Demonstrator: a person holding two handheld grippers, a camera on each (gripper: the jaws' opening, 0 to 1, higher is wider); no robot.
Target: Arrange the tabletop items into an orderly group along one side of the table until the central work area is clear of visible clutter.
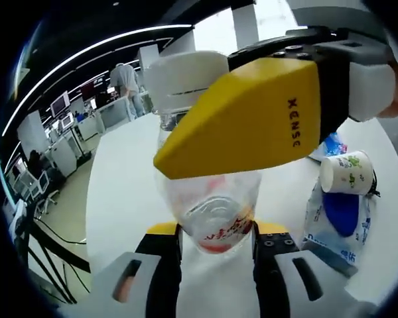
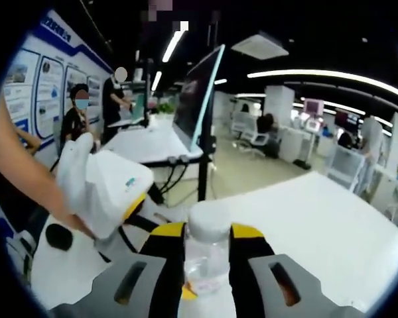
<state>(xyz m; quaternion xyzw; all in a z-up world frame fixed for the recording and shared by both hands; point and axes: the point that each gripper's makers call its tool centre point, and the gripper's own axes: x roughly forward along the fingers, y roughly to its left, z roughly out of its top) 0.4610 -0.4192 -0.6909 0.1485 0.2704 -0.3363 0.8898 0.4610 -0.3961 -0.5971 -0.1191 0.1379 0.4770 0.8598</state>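
Holding the clear bottle (image 1: 209, 212) firmly in both grippers: left gripper (image 1: 215, 248) fingers clamp its body, right gripper (image 2: 207, 248) fingers pinch its cap; carry it upright to the tabletop (image 1: 126, 192) edge.

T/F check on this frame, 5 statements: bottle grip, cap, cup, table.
1. The left hand-held gripper is closed on the clear plastic bottle. True.
2. The bottle has no cap. False: a white cap sits on top.
3. The right hand-held gripper has its jaws on either side of the bottle's cap end. True.
4. The paper cup stands upright in the left gripper view. False: it lies on its side, on a blue and white bag.
5. The table is dark wood. False: it is white.
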